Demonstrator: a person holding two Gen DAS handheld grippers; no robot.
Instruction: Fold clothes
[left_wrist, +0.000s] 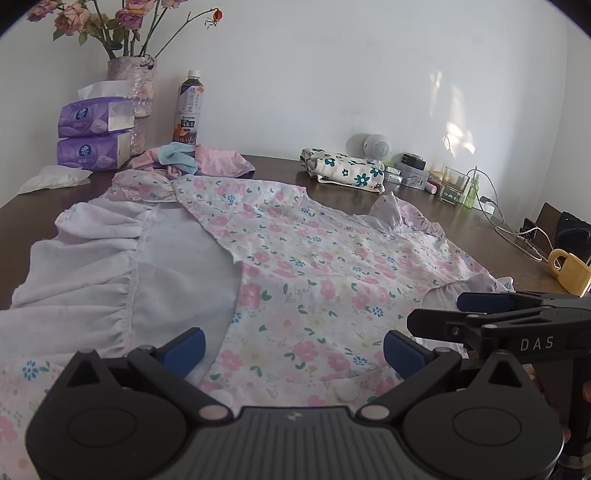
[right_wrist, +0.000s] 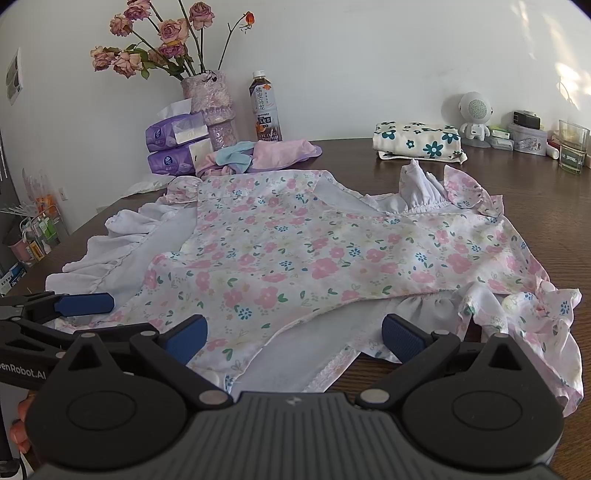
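Observation:
A pink floral dress with white lining lies spread on the dark wooden table. Its left side is turned over, so the white ruffled lining shows. My left gripper hovers open over the near hem with nothing between its blue pads. The right gripper's fingers reach in from the right, just above the dress edge. In the right wrist view the dress fills the middle. My right gripper stands open above the near hem and lining, holding nothing. The left gripper's fingers show at the left edge.
At the back left stand two purple tissue packs, a vase of dried roses, a tea bottle and a heap of pink and blue clothes. A folded floral cloth, a white speaker, a glass and a yellow mug sit to the right.

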